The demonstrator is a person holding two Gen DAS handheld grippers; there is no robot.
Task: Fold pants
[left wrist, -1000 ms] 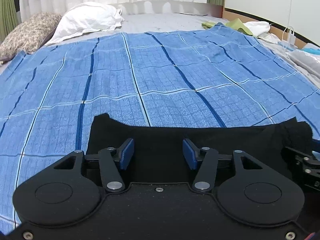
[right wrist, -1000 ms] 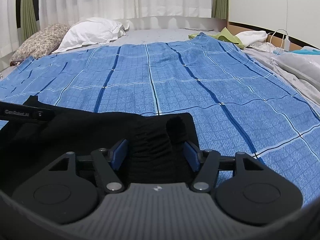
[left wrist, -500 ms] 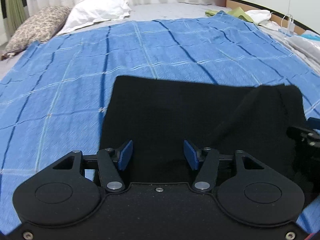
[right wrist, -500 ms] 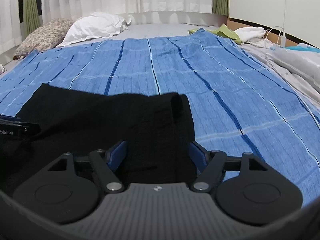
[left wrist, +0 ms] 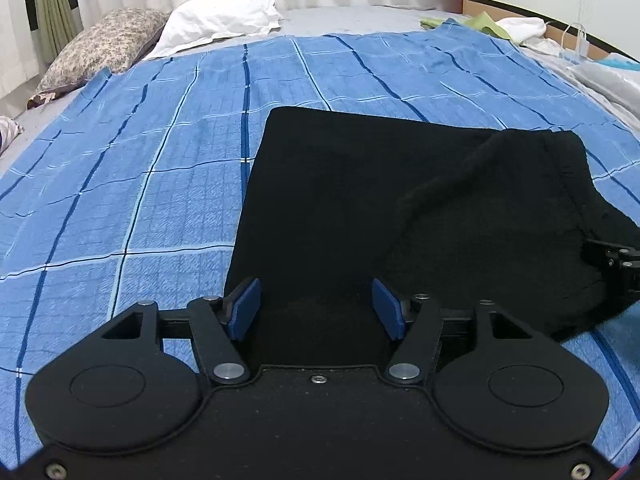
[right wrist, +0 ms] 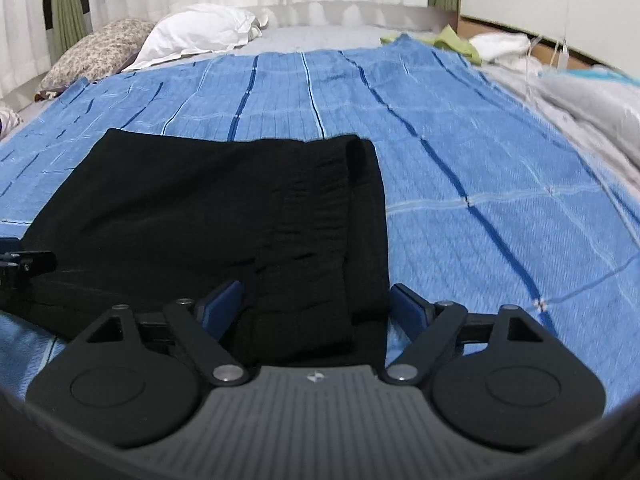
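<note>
The black pants (left wrist: 360, 200) lie folded into a flat rectangle on the blue plaid blanket (left wrist: 140, 160). They also show in the right wrist view (right wrist: 208, 208), with the ribbed waistband along the right edge. My left gripper (left wrist: 316, 312) is open over the near left part of the pants, with nothing between its blue pads. My right gripper (right wrist: 316, 304) is open over the near right edge, with waistband cloth lying between its pads. Each gripper's tip shows at the edge of the other view.
A white pillow (left wrist: 220, 16) and a floral pillow (left wrist: 104, 48) lie at the head of the bed. Green and white clothes (left wrist: 500, 26), a charging cable and bedding lie along the right side. Curtains hang behind.
Both grippers have pulled back and risen from the pants, so more of the black cloth shows ahead. The right gripper's jaws have opened wider, and the pants lie flatter.
</note>
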